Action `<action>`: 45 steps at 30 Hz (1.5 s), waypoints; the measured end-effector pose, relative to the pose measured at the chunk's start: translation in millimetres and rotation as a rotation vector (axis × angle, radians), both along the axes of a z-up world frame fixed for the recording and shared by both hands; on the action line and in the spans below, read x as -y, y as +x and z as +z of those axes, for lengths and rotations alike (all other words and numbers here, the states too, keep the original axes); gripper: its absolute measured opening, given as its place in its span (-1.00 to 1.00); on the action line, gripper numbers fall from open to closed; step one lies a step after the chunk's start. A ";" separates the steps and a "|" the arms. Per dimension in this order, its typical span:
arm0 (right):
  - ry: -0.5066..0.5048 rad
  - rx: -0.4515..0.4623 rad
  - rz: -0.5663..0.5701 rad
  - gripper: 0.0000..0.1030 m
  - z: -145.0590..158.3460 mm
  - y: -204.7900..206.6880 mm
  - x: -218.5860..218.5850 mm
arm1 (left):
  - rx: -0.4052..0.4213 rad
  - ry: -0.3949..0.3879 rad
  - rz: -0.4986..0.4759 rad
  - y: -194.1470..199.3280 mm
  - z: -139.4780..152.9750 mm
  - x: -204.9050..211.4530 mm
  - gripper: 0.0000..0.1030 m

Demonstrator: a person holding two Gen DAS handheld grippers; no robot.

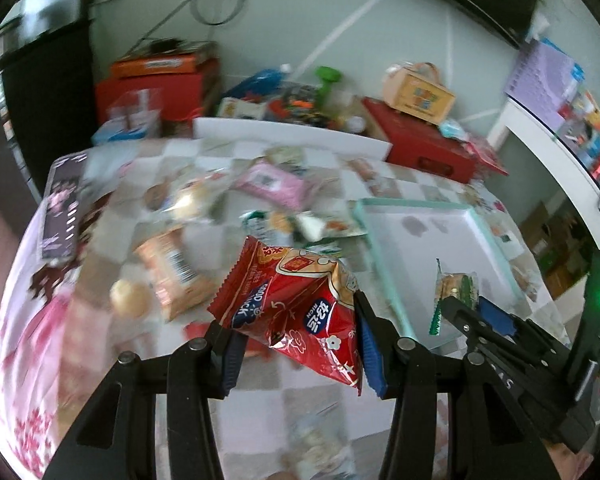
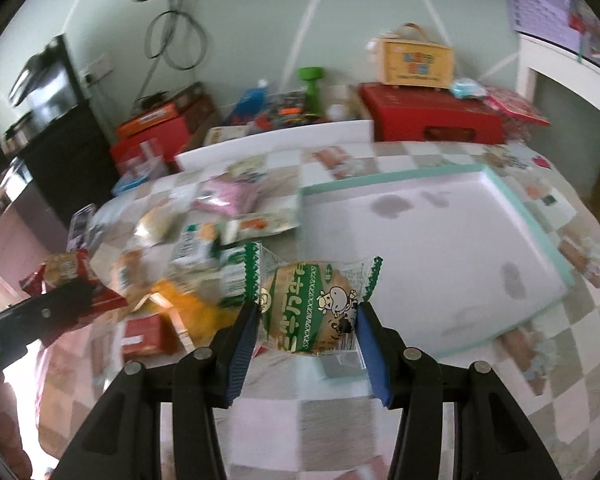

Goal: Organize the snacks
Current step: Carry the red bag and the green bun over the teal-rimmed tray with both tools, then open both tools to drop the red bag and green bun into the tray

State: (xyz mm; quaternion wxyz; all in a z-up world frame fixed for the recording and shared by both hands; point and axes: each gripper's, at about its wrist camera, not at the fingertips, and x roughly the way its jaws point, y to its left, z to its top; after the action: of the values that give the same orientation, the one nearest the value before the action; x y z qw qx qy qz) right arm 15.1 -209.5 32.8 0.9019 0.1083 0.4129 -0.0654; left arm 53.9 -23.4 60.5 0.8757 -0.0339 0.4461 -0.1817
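My left gripper (image 1: 298, 344) is shut on a red snack packet (image 1: 296, 304), lifted above the checkered tablecloth. In the right wrist view my right gripper (image 2: 306, 336) is shut on a green-and-clear wrapped biscuit with a cow picture (image 2: 314, 304). The same green biscuit (image 1: 456, 286) and right gripper (image 1: 474, 312) show at the right of the left wrist view, over the near corner of the white tray. The red packet (image 2: 66, 276) and left gripper appear at the left edge of the right wrist view. The white tray with a mint rim (image 2: 432, 232) lies to the right, with nothing in it.
A heap of loose snacks lies on the table: a pink packet (image 1: 274, 184), an orange packet (image 1: 172, 272), a round bun (image 1: 130, 300). Red boxes (image 2: 432, 116), a small printed carton (image 2: 418, 62) and a green dumbbell (image 2: 312, 84) crowd the far side. A white desk (image 1: 556, 160) stands right.
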 end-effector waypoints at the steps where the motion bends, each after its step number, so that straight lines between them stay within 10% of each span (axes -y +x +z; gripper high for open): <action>1: -0.002 -0.002 -0.019 0.02 -0.1 0.5 8.5 | 0.001 0.001 -0.018 3.1 0.0 8.8 -0.01; 34: -0.070 -0.142 -0.286 0.02 -58.7 30.7 192.7 | -0.098 0.042 -0.288 56.8 -78.3 205.0 0.00; 38: -0.068 -0.147 -0.280 0.06 -60.5 33.3 196.3 | -0.101 0.045 -0.285 55.2 -79.4 203.4 0.43; 45: -0.072 -0.128 -0.264 0.06 -51.8 32.9 189.9 | -0.063 0.053 -0.252 51.8 -66.4 189.6 0.48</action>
State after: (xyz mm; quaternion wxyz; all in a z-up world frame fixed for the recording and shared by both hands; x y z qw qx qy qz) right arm 48.0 -399.5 -19.1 0.8606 0.1248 0.4492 -0.2048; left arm 105.7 -213.0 -5.9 0.8321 0.0401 0.4787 -0.2773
